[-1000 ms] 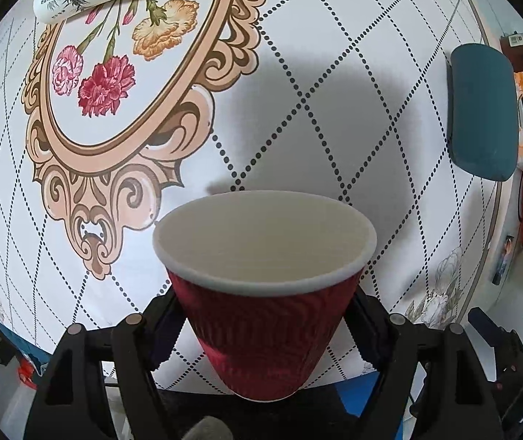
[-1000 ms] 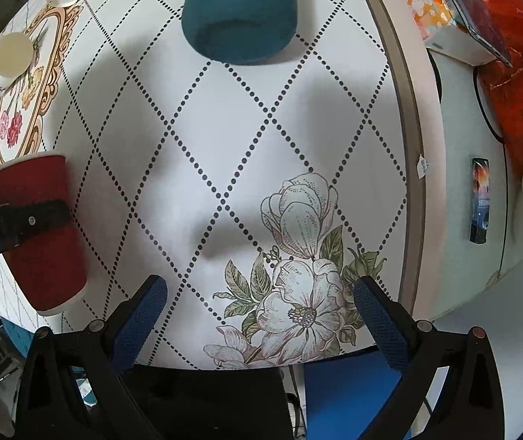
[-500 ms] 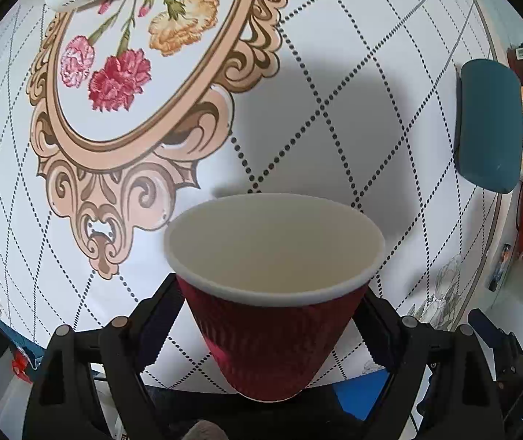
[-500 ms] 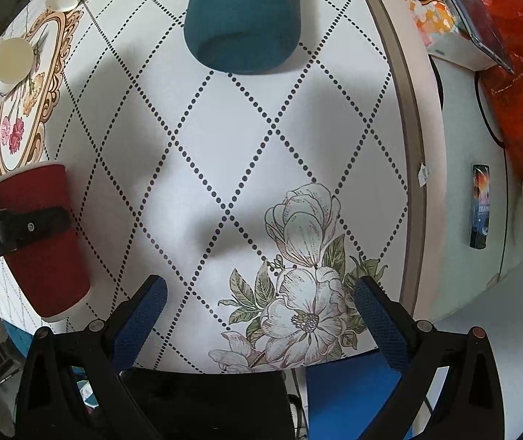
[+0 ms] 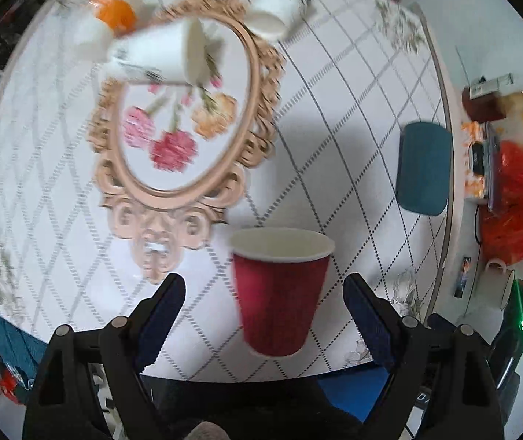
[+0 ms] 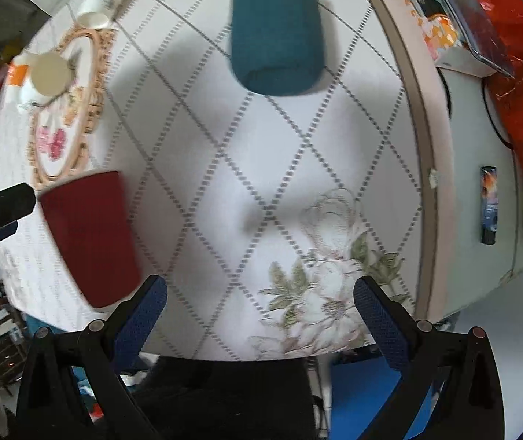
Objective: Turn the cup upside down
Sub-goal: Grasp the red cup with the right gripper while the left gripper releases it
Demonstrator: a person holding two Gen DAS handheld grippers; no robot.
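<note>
While both grippers hang with jaws spread wide and holding nothing, the red cup (image 5: pixel 279 293) stands mouth-up on the tabletop (image 5: pixel 334 117) between the left gripper (image 5: pixel 265 315) fingers, touching neither. From the right gripper (image 6: pixel 261 304), it sits at near left, the teal cup (image 6: pixel 277 29) far.

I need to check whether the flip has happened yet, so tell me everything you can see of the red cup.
The red cup looks like a ribbed paper cup, red outside with a white rolled rim and pale interior, apparently empty. It stands upright, mouth up, near the front edge of the table, so it is not flipped. It sits between the open jaws of the left gripper, neither jaw touching it. In the right wrist view it shows at left, blurred.
</note>
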